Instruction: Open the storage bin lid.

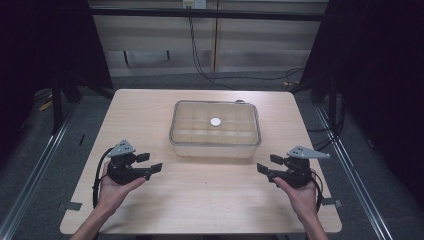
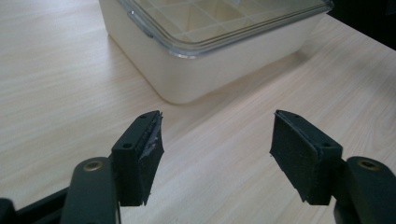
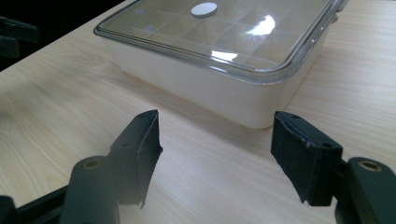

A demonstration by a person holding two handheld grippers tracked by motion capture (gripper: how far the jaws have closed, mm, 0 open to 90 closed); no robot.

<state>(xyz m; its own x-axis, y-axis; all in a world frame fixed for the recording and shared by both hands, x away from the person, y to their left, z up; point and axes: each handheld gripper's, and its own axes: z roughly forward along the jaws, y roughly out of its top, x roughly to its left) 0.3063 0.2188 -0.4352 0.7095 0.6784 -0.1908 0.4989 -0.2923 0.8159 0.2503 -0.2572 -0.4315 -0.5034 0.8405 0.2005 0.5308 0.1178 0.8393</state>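
On the light wooden bench we have a rectangular cream box sitting a little past the middle, its clear lid shut on top and a grid of compartments visible through it. Right at the centre of that lid we spot a small white round disc, and we pick it up again from the right gripper view.

Down at the near side, we see both hands low on the bench. Our left tool rests in an upturned left hand, jaws spread wide with nothing between them, aimed towards the near left corner of the box. Our right tool mirrors it in the right hand, jaws likewise spread and bare, facing the near right corner.

From the left gripper view, the box lies just ahead of the jaws, apart from them. From the right gripper view, same story: box close ahead, no contact.
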